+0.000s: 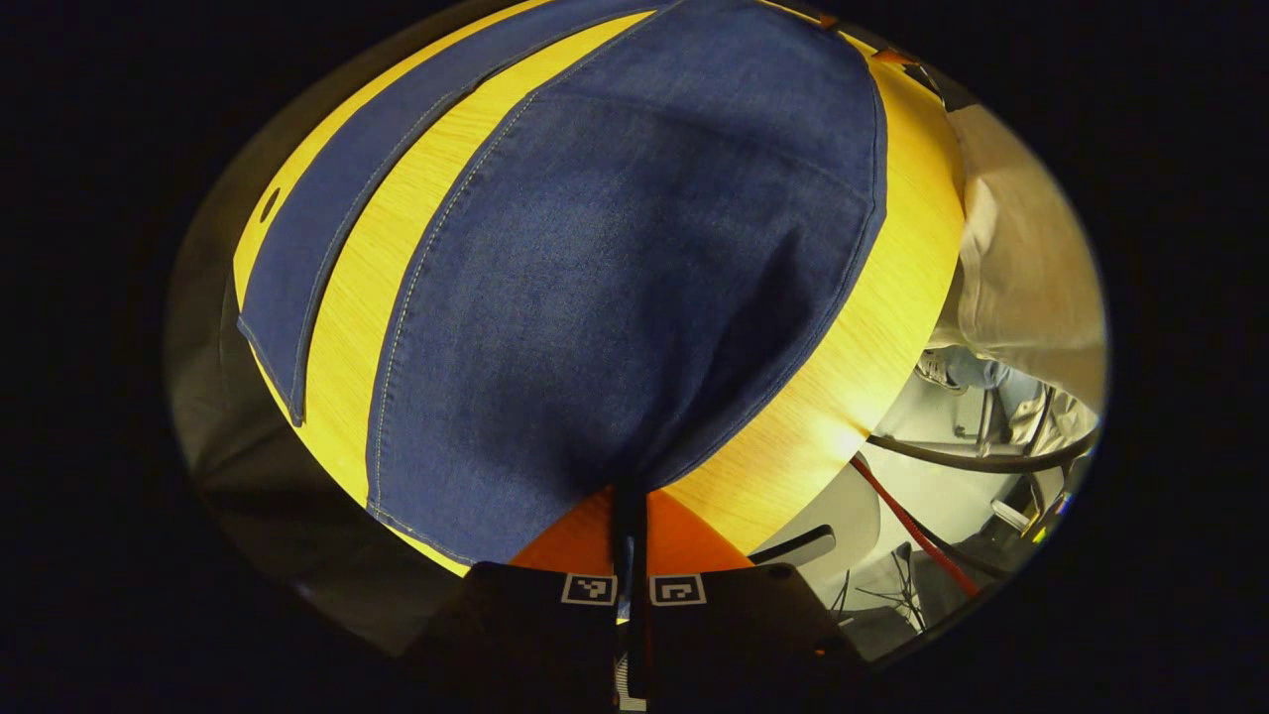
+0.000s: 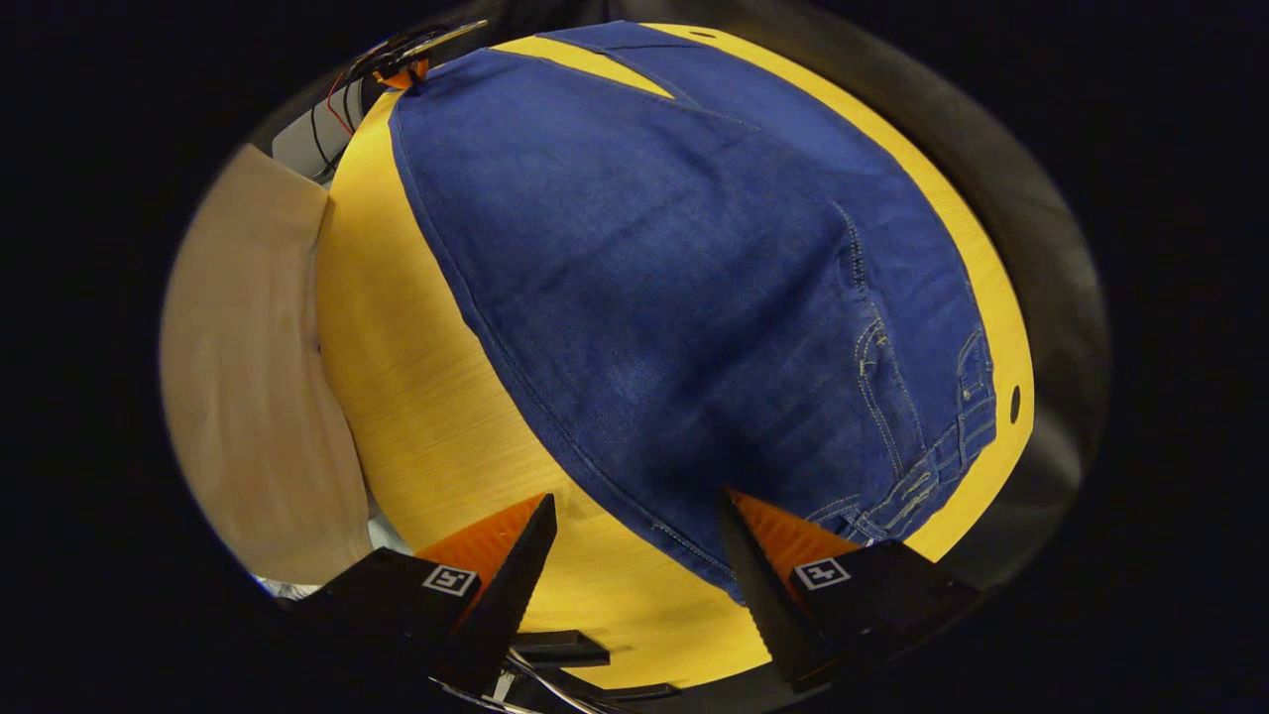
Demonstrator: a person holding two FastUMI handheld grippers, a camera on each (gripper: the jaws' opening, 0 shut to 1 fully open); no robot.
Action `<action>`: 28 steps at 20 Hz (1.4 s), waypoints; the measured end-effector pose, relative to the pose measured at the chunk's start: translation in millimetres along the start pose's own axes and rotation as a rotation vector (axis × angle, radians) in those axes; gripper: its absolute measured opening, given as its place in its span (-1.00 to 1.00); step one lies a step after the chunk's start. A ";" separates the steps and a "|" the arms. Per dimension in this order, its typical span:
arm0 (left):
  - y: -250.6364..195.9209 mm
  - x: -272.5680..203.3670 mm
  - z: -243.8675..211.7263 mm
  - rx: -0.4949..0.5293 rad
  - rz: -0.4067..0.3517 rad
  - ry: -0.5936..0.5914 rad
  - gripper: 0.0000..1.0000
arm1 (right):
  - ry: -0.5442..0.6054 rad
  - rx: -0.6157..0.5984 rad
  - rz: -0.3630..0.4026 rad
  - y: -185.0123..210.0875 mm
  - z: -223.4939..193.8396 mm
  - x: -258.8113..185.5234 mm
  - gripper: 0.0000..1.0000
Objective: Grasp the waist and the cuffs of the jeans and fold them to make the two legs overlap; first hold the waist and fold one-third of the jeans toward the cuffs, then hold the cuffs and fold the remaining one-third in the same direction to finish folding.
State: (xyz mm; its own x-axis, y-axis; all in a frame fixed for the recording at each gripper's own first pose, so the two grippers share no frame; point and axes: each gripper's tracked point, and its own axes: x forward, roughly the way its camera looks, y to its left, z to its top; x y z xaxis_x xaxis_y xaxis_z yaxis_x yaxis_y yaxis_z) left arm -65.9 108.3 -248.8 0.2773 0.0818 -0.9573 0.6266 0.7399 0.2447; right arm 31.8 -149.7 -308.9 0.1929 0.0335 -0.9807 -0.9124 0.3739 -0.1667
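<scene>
We start with the jeans (image 2: 694, 297), which lie spread on the yellow table (image 2: 436, 416), their long axis running away from both grippers' cameras. In the right gripper view the waist (image 2: 932, 466), with its belt loops and pocket stitching, sits directly ahead of the right gripper (image 2: 634, 535) and a little toward its right-hand finger, while the legs stretch off to the far end. There we see the left gripper (image 2: 411, 61), small and distant, at the far corner of the cloth, so the two hands stand at opposite ends of the garment.

The right gripper's fingers are spread wide with nothing between them; the near hem of the waist lies just past the gap, touching neither finger as far as we can tell. In the left gripper view the left gripper (image 1: 631, 540) has its fingers drawn together on a gathered pinch of denim, from which the near leg (image 1: 615, 297) fans out ahead. The other leg (image 1: 327, 228) lies apart to the left of it, bare table showing between the two.

We judge the legs are not yet overlapped, and the right gripper is the nearer one to the waist, which it needs only to advance onto and close.
</scene>
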 end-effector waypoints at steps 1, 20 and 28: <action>0.0 0.2 0.1 -0.002 0.000 0.000 -1.00 | 0.007 0.000 0.003 -0.2 0.2 2.6 0.97; -3.0 -0.6 -0.3 -0.016 -0.070 -0.007 -1.00 | 0.031 0.134 -0.046 -5.3 8.6 -3.3 -0.74; -12.4 -13.4 -8.0 0.081 -0.149 0.071 -1.00 | 0.058 0.277 -0.104 -8.1 9.8 -15.2 -0.99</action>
State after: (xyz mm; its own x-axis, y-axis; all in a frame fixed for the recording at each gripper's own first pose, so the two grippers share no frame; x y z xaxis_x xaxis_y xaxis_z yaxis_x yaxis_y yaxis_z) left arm -83.3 103.4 -240.2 0.1266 0.0250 -0.9916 0.7139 0.6918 0.1086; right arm 39.8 -144.2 -291.7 0.2517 -0.0680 -0.9654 -0.7539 0.6117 -0.2396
